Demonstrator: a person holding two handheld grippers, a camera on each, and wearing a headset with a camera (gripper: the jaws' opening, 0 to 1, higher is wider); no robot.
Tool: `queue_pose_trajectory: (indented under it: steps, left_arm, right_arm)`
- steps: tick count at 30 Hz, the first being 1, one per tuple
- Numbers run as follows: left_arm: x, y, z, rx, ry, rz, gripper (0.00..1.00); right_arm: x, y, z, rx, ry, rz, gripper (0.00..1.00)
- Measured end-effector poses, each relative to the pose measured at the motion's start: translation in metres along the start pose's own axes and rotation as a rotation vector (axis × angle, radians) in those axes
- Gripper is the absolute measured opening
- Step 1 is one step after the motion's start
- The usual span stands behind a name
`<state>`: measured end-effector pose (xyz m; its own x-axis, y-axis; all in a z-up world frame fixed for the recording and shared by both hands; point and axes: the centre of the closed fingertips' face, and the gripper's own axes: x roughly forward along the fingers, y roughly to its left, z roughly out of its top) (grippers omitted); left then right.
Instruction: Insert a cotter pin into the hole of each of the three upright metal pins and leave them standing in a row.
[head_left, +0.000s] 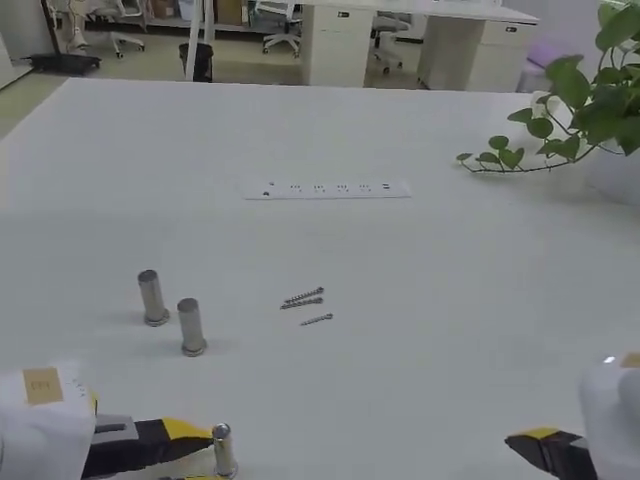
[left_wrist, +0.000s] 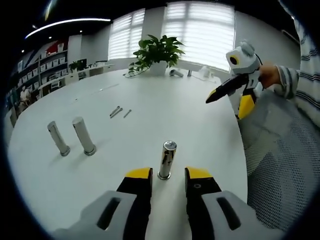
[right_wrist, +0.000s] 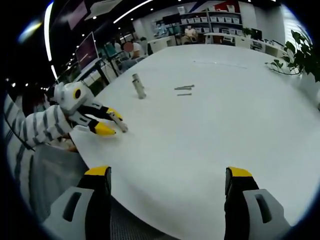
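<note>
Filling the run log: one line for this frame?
left gripper: open, flanking nearest metal pin | right gripper: open, empty | cotter pins: loose on table

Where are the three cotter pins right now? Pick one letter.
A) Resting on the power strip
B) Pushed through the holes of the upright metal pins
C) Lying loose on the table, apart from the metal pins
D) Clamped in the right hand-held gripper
C: the cotter pins lie flat on the white table, clear of the upright metal pins, and the right hand-held gripper is open with nothing between its jaws.
</note>
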<state>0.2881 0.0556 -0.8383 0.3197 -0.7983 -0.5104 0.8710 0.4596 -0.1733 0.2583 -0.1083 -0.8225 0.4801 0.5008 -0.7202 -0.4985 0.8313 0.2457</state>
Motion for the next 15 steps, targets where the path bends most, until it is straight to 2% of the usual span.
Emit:
queue_pose_trajectory:
  steps: [2, 7, 10, 12, 15]
  left_arm:
    - [-0.005, 0.0, 0.005, -0.006, -0.027, 0.004, 0.3]
    - [-0.017, -0.001, 0.011, -0.026, -0.058, 0.022, 0.52]
    - [-0.022, -0.003, 0.009, -0.037, -0.045, 0.021, 0.58]
    - [-0.025, 0.001, 0.004, -0.017, -0.028, 0.065, 0.62]
    - [-0.028, -0.001, 0.001, -0.022, -0.021, 0.071, 0.7]
  right_arm:
    - [0.0, 0.001, 0.001, -0.002, -0.001, 0.002, 0.96]
    - [0.0, 0.001, 0.002, -0.004, -0.002, 0.004, 0.96]
    - [0.0, 0.001, 0.001, -0.007, -0.001, 0.006, 0.96]
    - [0.0, 0.0, 0.001, -0.01, 0.001, 0.007, 0.95]
    - [0.0, 0.0, 0.001, -0.013, 0.002, 0.01, 0.95]
